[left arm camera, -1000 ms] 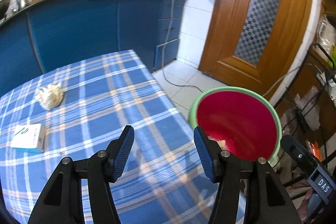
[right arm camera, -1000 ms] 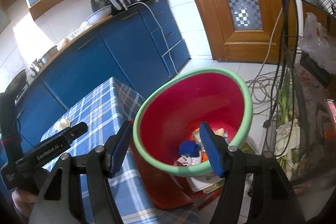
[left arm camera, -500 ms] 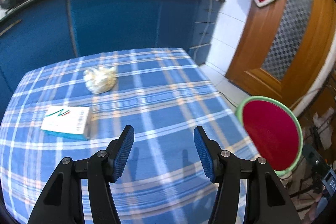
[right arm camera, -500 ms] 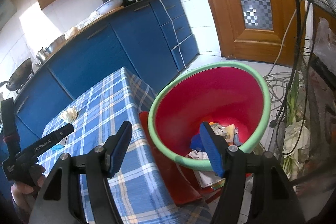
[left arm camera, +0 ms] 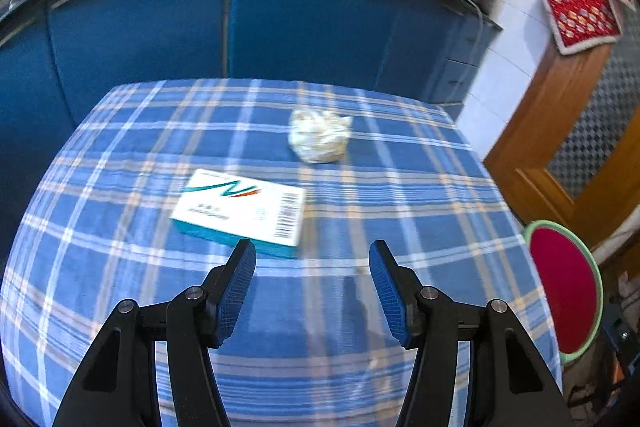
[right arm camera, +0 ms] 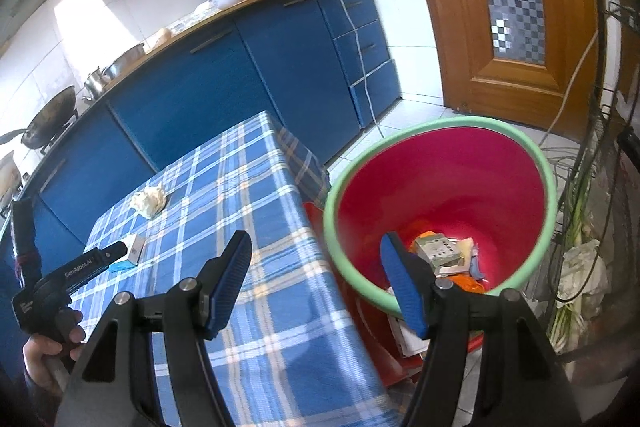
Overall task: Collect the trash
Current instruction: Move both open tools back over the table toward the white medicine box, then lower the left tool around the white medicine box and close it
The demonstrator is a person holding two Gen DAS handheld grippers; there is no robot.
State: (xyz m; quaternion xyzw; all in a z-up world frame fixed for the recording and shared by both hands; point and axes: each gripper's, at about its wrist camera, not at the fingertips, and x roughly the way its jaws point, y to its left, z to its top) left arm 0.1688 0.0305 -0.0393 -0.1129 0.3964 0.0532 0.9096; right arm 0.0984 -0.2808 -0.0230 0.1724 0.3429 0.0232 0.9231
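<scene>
Since a second ago your left gripper (left arm camera: 312, 285) has swung off the bin and over the table; the white-and-teal carton (left arm camera: 242, 213), then far off at nine o'clock in its view, now lies just ahead of the pads at eleven o'clock. The crumpled paper wad (left arm camera: 319, 139) sits beyond it at twelve o'clock, well apart from the carton. Both rest on the blue plaid tablecloth (left arm camera: 120, 155). Your left jaws stand spread with nothing between them, and so do those of your right gripper (right arm camera: 316, 281), which hangs over the gap between table edge and bin.

Mind the carton: it lies flat and wide, its long side roughly crosswise to your jaws. I judge the present spread too narrow for that width, so closing as you are could nip a corner and skid it, or bunch the cloth beneath. Turning the wrist to take the short side would likely serve better. The wad looks light and loose; a shallow pinch may shed it on the way over.

The red bin with the green rim (left arm camera: 566, 291) shows in the left view only as a sliver at three o'clock, its inside unreadable. The right view looks down into the bin (right arm camera: 440, 187) and shows scraps and cardboard already at the bottom, and also a red stool or stand under it. That view also shows your hand (right arm camera: 44, 355) on the left gripper's handle at eight o'clock, with the carton (right arm camera: 134, 247) mostly hidden behind its tip.
</scene>
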